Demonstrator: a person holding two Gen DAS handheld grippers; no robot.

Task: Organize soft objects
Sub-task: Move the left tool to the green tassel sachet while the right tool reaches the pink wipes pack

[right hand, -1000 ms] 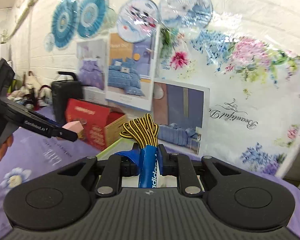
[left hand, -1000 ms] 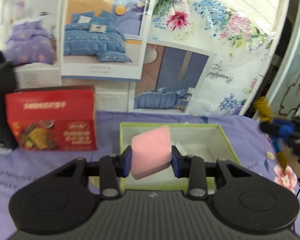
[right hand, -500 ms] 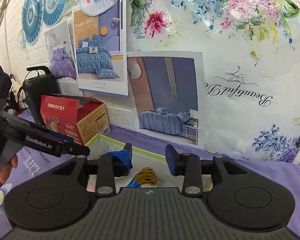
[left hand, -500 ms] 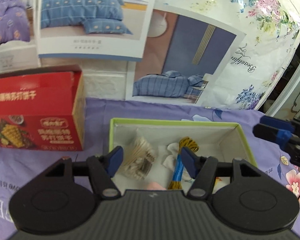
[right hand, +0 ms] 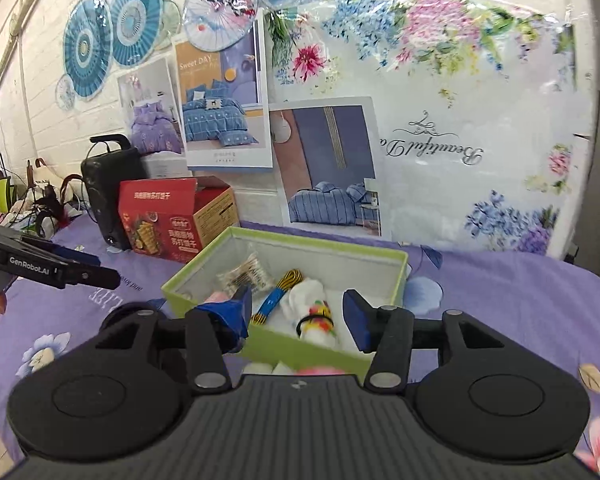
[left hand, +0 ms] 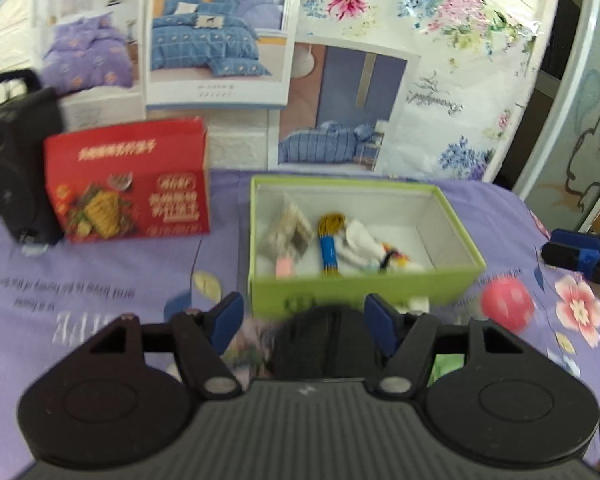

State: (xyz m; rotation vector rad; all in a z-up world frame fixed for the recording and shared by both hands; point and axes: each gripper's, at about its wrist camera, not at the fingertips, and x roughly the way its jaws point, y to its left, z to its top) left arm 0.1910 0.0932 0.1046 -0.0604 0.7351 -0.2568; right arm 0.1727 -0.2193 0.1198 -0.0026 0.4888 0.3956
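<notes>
Since a second ago, the pink sponge [left hand: 283, 268] and yellow lace [left hand: 329, 245] have dropped into the green box [left hand: 360, 280]. My left gripper [left hand: 304, 322] and right gripper [right hand: 300, 312] have just been opening, fingers apart, empty. A pink ball [left hand: 507, 304] and something dark, maybe cloth [left hand: 324, 340], wait outside.

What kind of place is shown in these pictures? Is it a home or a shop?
Probably a bedding shop or showroom rather than a home, though I cannot be sure. Packaged bedding sets with product photos stand against the white brick wall, and the work surface is a purple floral bedsheet.
</notes>
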